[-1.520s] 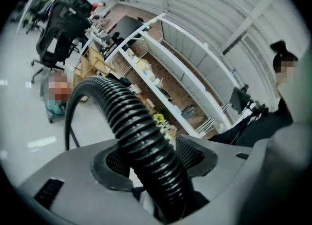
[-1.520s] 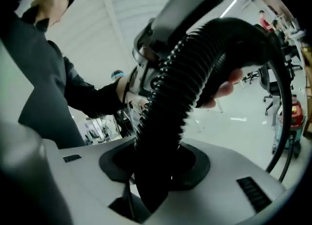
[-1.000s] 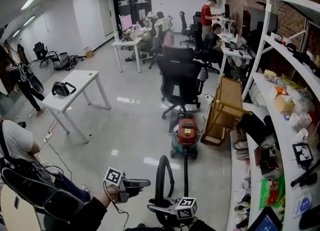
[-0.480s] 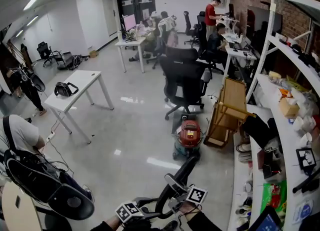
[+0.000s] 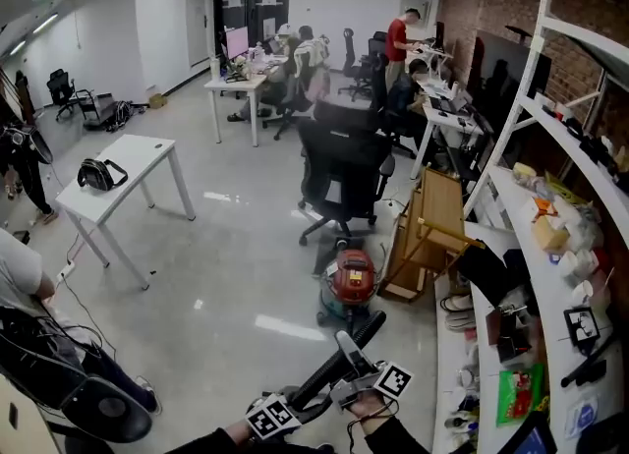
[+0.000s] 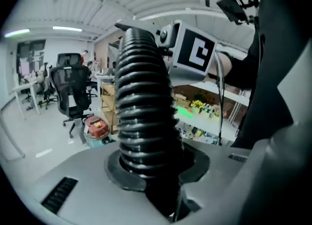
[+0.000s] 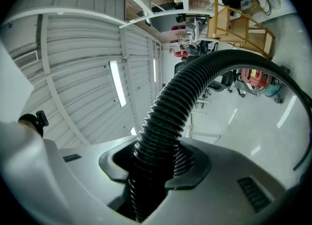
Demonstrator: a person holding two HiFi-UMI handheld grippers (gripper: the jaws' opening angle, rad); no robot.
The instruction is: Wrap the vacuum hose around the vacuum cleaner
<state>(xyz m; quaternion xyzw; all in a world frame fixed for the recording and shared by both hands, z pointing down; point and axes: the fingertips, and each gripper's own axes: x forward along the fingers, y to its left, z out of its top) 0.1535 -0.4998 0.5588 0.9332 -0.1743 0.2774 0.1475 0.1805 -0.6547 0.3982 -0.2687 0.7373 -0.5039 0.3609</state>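
Vacuum hose (image 5: 334, 368) is found off the floor, held as a black ribbed length between the two grippers at the bottom of the head view. Its long axis is seen to run obliquely, from the left gripper (image 5: 285, 411) at the lower end, up and to the right past the right gripper (image 5: 356, 390), with its far part directed toward the vacuum cleaner (image 5: 351, 280).

The red vacuum cleaner is noted standing on the floor (image 5: 226, 275) ahead of both grippers and apart from them, just before a black office chair (image 5: 339, 172). The right gripper is judged the nearer of the two to it.

In the left gripper view the hose (image 6: 144, 112) is seen seated in the recess of the left gripper (image 6: 156, 170), whose jaws are closing on it, with the pads already bearing on the ribs; the cleaner (image 6: 96, 127) is seen beyond, to the left of the hose.

In the right gripper view the right gripper (image 7: 153, 170) is seen clamped on the hose (image 7: 170, 117), which arcs up and over to the right toward the cleaner (image 7: 256, 78).

The join of hose and cleaner cannot be made out. The wrap is judged not yet begun: no turn of hose is seen lying around the body.
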